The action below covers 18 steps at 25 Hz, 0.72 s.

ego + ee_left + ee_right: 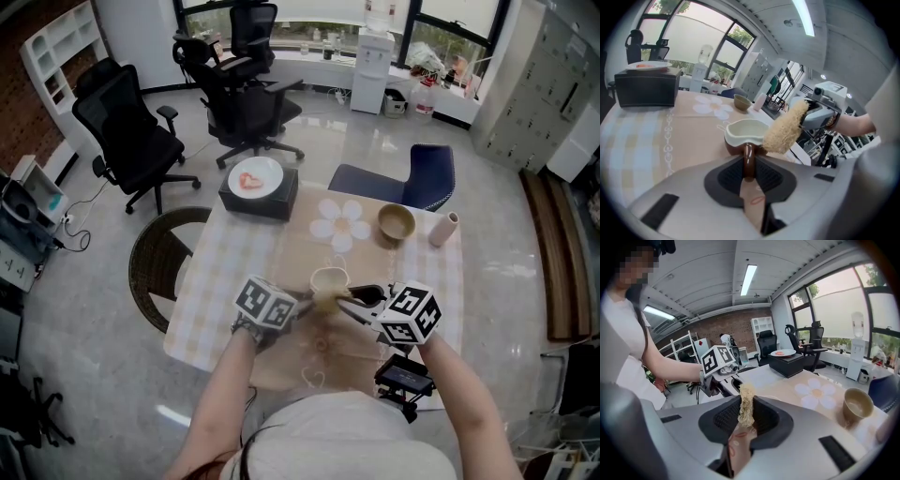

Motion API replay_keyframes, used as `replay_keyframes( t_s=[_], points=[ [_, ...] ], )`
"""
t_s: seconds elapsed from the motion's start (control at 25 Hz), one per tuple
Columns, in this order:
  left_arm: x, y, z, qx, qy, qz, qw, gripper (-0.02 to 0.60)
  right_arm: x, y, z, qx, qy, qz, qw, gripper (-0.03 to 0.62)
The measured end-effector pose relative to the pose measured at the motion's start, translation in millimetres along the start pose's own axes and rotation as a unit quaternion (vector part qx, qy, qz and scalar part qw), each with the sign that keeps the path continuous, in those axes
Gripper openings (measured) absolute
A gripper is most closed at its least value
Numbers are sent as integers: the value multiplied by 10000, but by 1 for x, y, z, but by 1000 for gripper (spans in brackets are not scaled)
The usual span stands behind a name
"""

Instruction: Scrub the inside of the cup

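1. The cup (329, 279) was near the front middle of the table (216, 281), between the two grippers. I could not tell whether its base touched the cloth.
2. The left gripper (749, 162) had its jaws pressed together on the brown handle of the cup.
3. The right gripper (745, 409) pinched one end of the loofah scrubber (785, 129) between its jaws.
4. In the left gripper view, the free end of the loofah scrubber was at the outer side of the cup's rim. It was just beside the rim or touching it, and not inside the cup.
5. The cream inside of the cup showed no foam and no water that I could see. I judge that the scrubbing was either not begun or between two strokes, and the pictures did not say which.
6. What seemed to be left was to bring the loofah scrubber over the mouth, push it down inside, and rub the wall and the bottom.
7. The mouth of the cup pointed up, nearly upright, and its handle pointed back toward the left gripper.
8. The long axis of the loofah scrubber sloped from the right gripper down to the rim of the cup.
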<state>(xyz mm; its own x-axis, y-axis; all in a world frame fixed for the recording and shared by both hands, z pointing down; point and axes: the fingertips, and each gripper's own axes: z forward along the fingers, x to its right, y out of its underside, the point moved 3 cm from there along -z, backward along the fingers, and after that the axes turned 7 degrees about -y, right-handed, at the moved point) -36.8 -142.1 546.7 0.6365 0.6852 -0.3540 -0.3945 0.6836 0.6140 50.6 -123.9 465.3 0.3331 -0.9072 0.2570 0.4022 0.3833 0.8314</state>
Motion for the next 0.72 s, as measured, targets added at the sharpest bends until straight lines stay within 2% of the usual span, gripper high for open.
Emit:
replay_keyframes(
  t_s=[0.2,0.44,0.72],
  points=[
    [-1,0,0,-56,17,-74,10000,57,4,8,8,-343,190,-41,9992,72],
    [-5,-1,-1,-29,115,-347,9993,57,2,12,7,-558,163,-20,9983,71],
    [-7,-1,-1,13,185,-647,9977,57,0,42,20,-1243,204,-204,9918,71]
  ],
)
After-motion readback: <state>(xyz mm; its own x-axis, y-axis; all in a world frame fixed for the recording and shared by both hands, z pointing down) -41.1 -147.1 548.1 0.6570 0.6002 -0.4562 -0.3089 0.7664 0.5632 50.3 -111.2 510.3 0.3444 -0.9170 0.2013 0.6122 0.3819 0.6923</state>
